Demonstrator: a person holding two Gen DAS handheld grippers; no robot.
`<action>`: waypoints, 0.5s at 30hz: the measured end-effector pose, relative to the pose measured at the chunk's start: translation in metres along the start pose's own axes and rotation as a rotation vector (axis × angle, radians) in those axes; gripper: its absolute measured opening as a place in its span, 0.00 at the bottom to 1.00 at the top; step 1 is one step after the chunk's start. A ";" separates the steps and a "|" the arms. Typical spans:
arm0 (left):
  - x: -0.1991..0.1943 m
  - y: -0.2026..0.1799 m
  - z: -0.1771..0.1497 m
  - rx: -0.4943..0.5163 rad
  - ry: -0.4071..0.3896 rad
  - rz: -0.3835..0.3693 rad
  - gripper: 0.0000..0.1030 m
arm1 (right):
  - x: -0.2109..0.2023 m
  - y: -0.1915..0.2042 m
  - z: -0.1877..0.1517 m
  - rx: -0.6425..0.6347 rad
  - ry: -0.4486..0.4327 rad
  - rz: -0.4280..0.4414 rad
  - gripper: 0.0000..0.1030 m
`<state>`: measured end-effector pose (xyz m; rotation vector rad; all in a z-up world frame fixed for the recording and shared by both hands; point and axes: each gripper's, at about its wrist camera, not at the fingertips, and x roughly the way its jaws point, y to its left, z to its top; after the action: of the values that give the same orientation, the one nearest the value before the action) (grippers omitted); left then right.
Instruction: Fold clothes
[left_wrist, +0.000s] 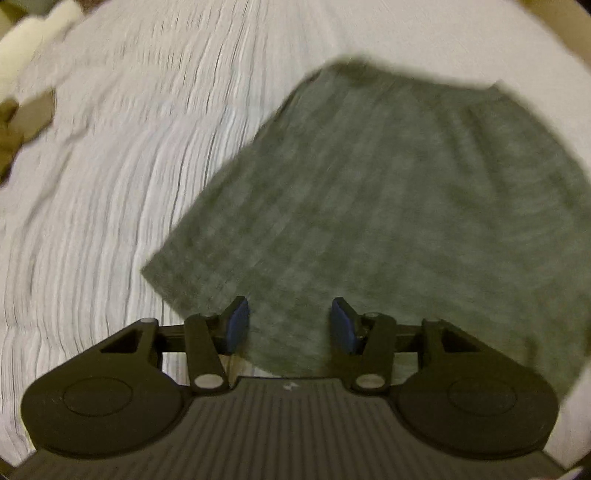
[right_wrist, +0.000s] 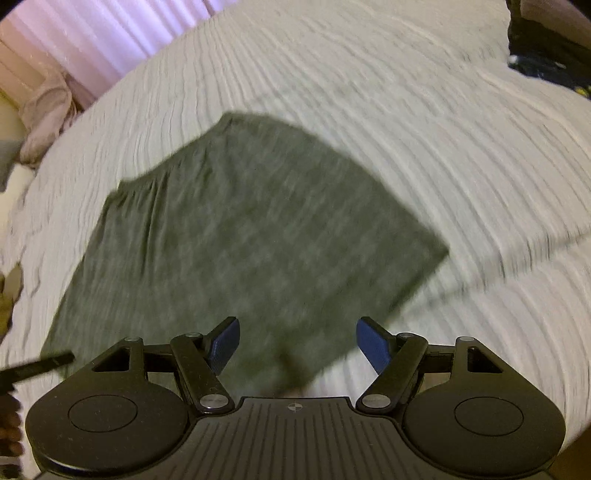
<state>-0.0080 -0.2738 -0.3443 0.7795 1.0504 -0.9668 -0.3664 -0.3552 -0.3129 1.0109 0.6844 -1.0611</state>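
Observation:
A grey-green garment (left_wrist: 388, 221) lies flat on the white ribbed bedspread (left_wrist: 129, 184), folded into a rough rectangle. My left gripper (left_wrist: 290, 325) hovers over its near edge, close to the near left corner, jaws apart with nothing between the blue pads (left_wrist: 238, 321). In the right wrist view the same garment (right_wrist: 240, 240) spreads ahead. My right gripper (right_wrist: 297, 345) stands open above its near edge, towards the near right corner, with nothing between its pads. Both views are blurred by motion.
The bedspread (right_wrist: 443, 147) reaches out on all sides. Pale pillows (left_wrist: 33, 37) and a brown item (left_wrist: 26, 118) lie at the left. Pink curtains (right_wrist: 92, 37) hang behind the bed, a dark object (right_wrist: 546, 48) sits far right, and a hand (right_wrist: 9, 424) shows at the lower left.

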 end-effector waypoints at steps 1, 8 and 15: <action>0.005 0.002 0.002 -0.012 0.025 0.001 0.38 | 0.003 -0.005 0.008 -0.003 -0.013 0.001 0.72; -0.022 0.014 0.017 -0.089 -0.023 -0.109 0.38 | 0.022 -0.041 0.064 -0.020 -0.123 0.018 0.67; -0.018 0.010 0.046 -0.059 -0.069 -0.213 0.38 | 0.062 -0.054 0.090 -0.061 -0.110 0.060 0.51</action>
<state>0.0131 -0.3058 -0.3124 0.5897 1.1122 -1.1303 -0.3947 -0.4689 -0.3477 0.9081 0.5905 -1.0298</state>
